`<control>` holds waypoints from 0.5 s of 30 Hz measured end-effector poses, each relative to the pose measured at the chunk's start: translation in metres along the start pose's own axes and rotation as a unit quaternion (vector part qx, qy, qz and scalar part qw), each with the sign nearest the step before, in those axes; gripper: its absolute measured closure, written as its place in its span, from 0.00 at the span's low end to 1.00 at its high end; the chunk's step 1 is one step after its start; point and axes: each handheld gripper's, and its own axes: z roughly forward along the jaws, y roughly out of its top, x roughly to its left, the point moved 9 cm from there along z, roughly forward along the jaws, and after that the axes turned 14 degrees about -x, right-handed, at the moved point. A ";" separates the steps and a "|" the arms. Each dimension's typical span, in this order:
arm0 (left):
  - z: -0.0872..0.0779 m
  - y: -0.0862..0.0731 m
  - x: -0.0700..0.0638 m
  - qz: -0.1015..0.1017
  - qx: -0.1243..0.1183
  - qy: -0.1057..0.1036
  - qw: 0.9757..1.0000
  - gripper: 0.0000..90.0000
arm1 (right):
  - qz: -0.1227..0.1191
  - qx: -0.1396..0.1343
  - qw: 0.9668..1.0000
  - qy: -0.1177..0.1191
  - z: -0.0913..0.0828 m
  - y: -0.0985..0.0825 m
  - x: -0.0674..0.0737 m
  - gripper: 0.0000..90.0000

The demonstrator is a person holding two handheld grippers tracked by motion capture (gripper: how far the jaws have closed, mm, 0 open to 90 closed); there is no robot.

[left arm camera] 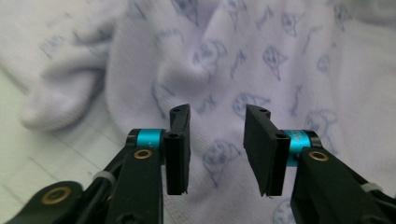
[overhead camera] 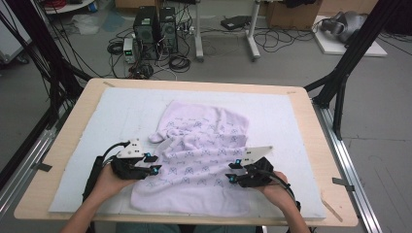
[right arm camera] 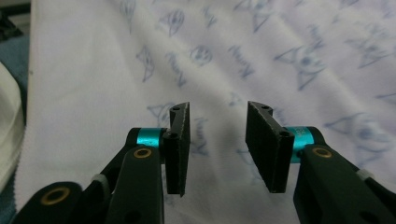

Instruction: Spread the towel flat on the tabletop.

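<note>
A pale lilac towel (overhead camera: 199,155) printed with small blue figures lies rumpled on the white mat (overhead camera: 121,111), its near half flat and its far half bunched. My left gripper (overhead camera: 152,164) hovers over the towel's left edge, jaws apart with nothing between them. In the left gripper view the towel (left arm camera: 243,60) lies under the left gripper (left arm camera: 217,140), with a rolled fold at the left. My right gripper (overhead camera: 233,171) hangs over the towel's right part, also open and empty. In the right gripper view the flat cloth (right arm camera: 233,60) lies beneath the right gripper (right arm camera: 218,140).
The mat covers a wooden table (overhead camera: 311,126) with bare margins on all sides. Black frame posts (overhead camera: 340,82) stand at the right and left. Computer cases (overhead camera: 155,29) and cables lie on the floor beyond the far edge.
</note>
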 end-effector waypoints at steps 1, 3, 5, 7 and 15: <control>0.003 -0.006 0.000 -0.004 0.011 -0.001 1.000 0.63 | -0.001 0.010 1.000 0.004 0.004 -0.004 0.001 0.66; 0.008 -0.017 -0.003 0.004 0.046 -0.009 0.999 0.61 | -0.004 0.030 1.000 0.007 0.013 -0.011 0.002 0.68; 0.009 -0.015 -0.007 0.021 0.042 -0.010 0.999 0.64 | -0.014 0.033 0.999 0.005 0.018 -0.015 0.004 0.75; 0.009 -0.015 -0.011 0.023 0.043 -0.011 0.999 0.74 | -0.010 0.033 0.999 0.000 0.018 -0.015 0.003 0.82; -0.008 -0.010 -0.025 0.012 0.013 0.002 1.000 0.96 | -0.011 0.012 1.000 0.013 0.010 -0.011 0.021 0.92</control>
